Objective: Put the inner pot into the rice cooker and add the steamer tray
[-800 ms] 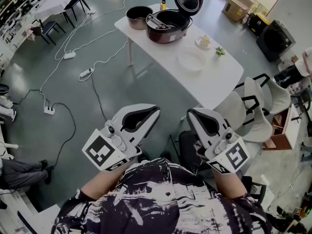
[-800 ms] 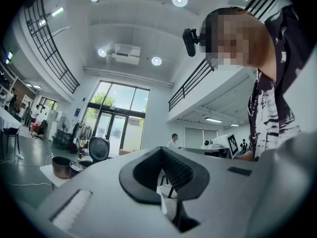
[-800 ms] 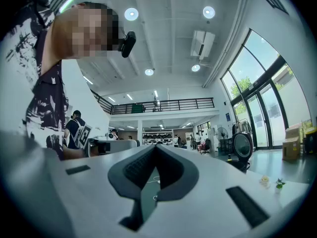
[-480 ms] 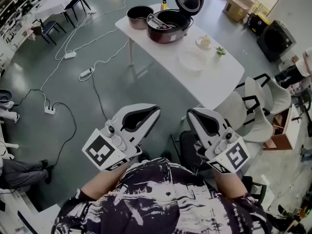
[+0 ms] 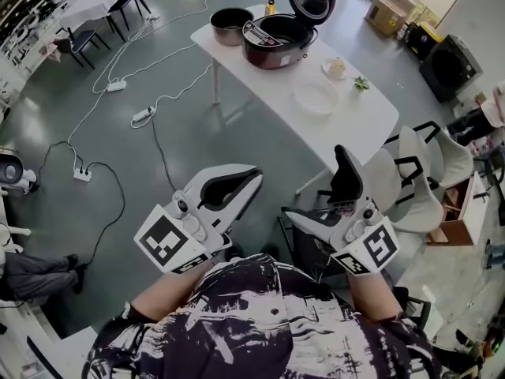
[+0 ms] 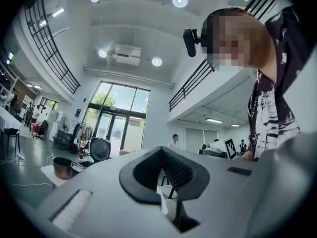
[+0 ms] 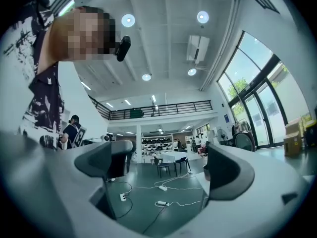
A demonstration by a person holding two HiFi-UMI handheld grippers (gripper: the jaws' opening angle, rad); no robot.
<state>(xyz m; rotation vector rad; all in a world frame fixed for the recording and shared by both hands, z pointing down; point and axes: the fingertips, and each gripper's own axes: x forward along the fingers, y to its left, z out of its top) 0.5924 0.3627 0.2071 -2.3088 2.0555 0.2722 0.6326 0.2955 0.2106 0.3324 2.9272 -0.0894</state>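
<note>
Facing a white table from well back, we hold both grippers low over the grey floor. Our left gripper has its jaws pressed together on nothing, while our right gripper is spread wide and empty. At the table's far end the inner pot sits just beside the open rice cooker, and the steamer tray lies mid-table. Cables cross the floor at left. Chairs crowd the right edge.
</note>
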